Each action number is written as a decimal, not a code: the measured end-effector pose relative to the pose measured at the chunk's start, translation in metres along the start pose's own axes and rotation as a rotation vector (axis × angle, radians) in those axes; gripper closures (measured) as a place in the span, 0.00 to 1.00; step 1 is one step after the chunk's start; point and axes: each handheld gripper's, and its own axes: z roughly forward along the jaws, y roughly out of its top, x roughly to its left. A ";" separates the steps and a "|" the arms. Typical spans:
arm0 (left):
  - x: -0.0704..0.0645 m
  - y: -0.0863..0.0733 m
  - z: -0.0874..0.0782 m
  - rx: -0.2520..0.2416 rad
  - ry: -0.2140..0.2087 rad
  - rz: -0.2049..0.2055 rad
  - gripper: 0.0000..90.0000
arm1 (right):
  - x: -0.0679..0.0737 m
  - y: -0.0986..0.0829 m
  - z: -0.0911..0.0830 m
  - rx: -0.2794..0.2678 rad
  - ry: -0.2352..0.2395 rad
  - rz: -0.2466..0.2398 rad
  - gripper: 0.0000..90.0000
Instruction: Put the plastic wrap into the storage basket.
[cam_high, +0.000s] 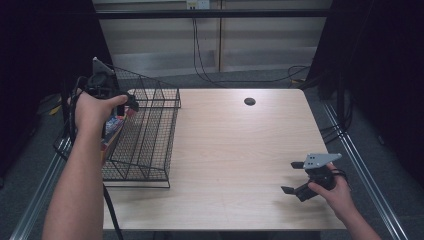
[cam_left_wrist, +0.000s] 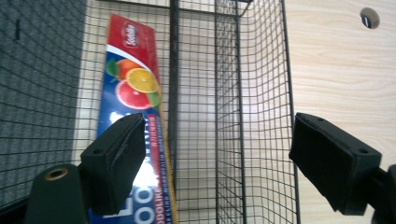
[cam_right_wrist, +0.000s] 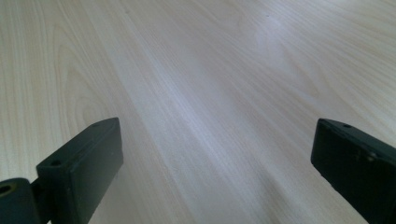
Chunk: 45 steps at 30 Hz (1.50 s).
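- Cardboard, printed red and blue with citrus fruit: a long narrow box (cam_left_wrist: 133, 116) lies in the left compartment of the black wire basket (cam_high: 150, 135), running from the upper left of the left gripper view down to its bottom edge.
- I judge it a carton of kitchen wrap or foil, so light and fairly stiff along its length, with thin walls that would dent under a hard squeeze.
- Its glossy print looks slick; I would pinch across the narrow width near the middle, so it lifts level and does not swing.
- The mesh divider runs just beside the box's right edge, leaving little room for a jaw on that side.
- My left gripper (cam_left_wrist: 215, 163) hangs over the basket at the left of the high view, jaws spread wide and holding nothing; the left jaw sits over the box, the right over the neighbouring compartment.
- My right gripper (cam_high: 296, 177) is at the lower right of the high view, low over the bare wood tabletop (cam_high: 240, 150), jaws spread apart and empty.
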 end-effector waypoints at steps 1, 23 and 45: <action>0.000 0.000 0.000 0.000 0.000 0.000 0.20 | 0.000 0.000 0.000 0.000 0.003 0.002 0.03; -0.035 -0.015 0.014 -0.020 -0.120 0.105 0.19 | 0.001 0.000 -0.001 -0.003 0.002 0.003 0.03; -0.074 -0.038 0.043 -0.018 -0.197 0.207 0.18 | 0.001 -0.001 -0.002 -0.011 -0.001 0.005 0.03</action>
